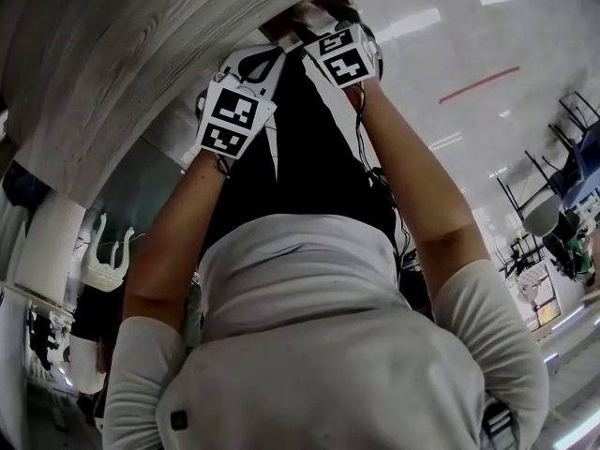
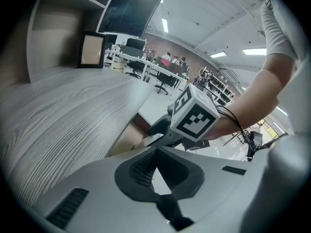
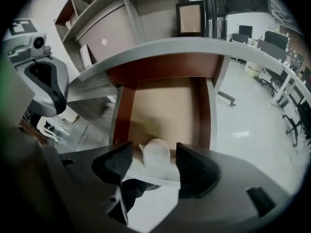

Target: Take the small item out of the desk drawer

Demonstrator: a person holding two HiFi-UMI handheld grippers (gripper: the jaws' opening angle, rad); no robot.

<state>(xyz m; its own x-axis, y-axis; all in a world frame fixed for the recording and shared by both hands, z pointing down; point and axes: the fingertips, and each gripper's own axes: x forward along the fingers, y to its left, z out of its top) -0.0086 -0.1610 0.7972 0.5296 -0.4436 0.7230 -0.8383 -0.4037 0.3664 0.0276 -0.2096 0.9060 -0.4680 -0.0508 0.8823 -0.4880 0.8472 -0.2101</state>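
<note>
**Right claw lined up on the item at the drawer's front edge**

The red-brown desk drawer with the pale wooden floor (image 3: 121,115) stands pulled out from under the grey wood-grain desk top (image 2: 63,120). The small white rounded item (image 3: 156,149) sits right at the drawer's near lip, well within reach.

The right gripper (image 3: 154,160) is spread wide, one dark pad on each side of the item. I can see a gap on both sides, so it straddles the item rather than pinching it. To my eye that is a set-up for closing on it and lifting it straight out.

The left gripper (image 2: 156,155) has its tips pressed together on nothing. It hangs just beside the desk edge, next to the right one, apparently parked clear so the drawer mouth is free for the pick.
</note>
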